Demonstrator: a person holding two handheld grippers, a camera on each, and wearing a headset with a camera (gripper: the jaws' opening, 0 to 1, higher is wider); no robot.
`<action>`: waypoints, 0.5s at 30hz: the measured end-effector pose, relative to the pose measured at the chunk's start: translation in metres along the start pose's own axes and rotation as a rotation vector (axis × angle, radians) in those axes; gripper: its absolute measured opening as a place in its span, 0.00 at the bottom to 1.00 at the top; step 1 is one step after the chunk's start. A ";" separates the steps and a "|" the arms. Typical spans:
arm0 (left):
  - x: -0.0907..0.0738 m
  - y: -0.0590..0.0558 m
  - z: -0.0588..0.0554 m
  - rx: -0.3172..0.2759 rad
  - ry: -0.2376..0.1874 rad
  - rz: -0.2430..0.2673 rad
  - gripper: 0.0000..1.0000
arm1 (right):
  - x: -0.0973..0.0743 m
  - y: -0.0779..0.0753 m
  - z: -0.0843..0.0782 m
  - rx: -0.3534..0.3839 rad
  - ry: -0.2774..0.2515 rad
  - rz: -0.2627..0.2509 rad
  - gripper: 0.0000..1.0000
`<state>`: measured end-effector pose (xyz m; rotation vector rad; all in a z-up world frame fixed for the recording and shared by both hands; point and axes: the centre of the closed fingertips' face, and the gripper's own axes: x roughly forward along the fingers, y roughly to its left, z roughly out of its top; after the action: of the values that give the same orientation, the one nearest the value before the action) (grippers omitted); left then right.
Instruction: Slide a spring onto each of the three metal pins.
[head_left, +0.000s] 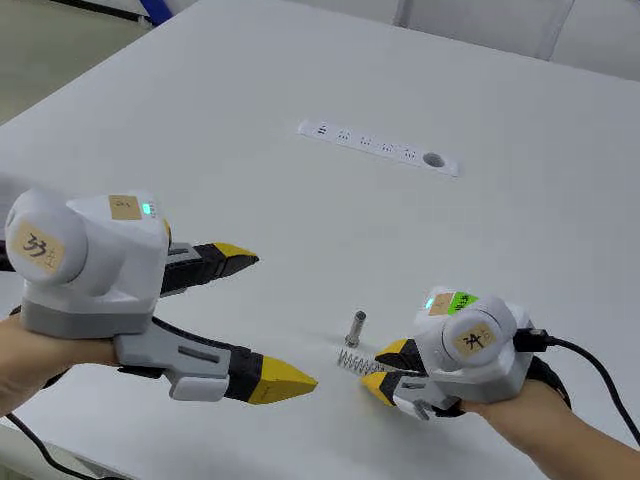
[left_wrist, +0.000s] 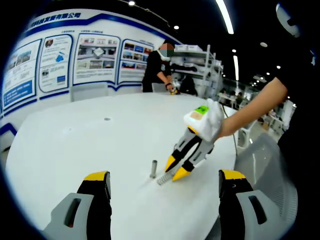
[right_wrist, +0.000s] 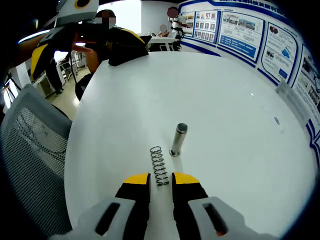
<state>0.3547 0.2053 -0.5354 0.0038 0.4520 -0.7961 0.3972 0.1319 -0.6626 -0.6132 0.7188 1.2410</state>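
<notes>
The right tool (right_wrist: 161, 180) sits low over the white worktop (right_wrist: 225, 100), its jaws set at a narrow gap, a little wider than the spring (right_wrist: 159, 165) and, as far as shows, not pinching it; the spring lies flat at lower centre of the right gripper view, its near end just inside the mouth of those jaws, its long axis running away from the tips and leaning slightly to the frame's left; one pin (right_wrist: 177, 140) stands upright just right of the spring's far end, close but apart; the left tool (head_left: 275, 320) hangs at the left of the head view, jaws spread wide, holding nothing, well apart from both; the right tool is nearer, so I judge the grasp falls to it, the coil then needing to be tipped up to the pin's vertical axis
</notes>
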 end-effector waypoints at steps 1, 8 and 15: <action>0.000 0.000 -0.001 -0.001 0.002 -0.001 0.91 | 0.001 0.000 -0.001 0.010 -0.002 0.001 0.18; 0.002 0.000 0.001 -0.003 -0.001 -0.006 0.90 | 0.004 -0.001 0.000 0.048 -0.017 0.016 0.17; 0.003 -0.001 0.004 -0.006 -0.004 -0.006 0.90 | 0.004 0.003 0.001 0.035 -0.020 0.038 0.12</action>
<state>0.3573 0.2023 -0.5327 -0.0046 0.4502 -0.8009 0.3954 0.1357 -0.6657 -0.5594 0.7370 1.2658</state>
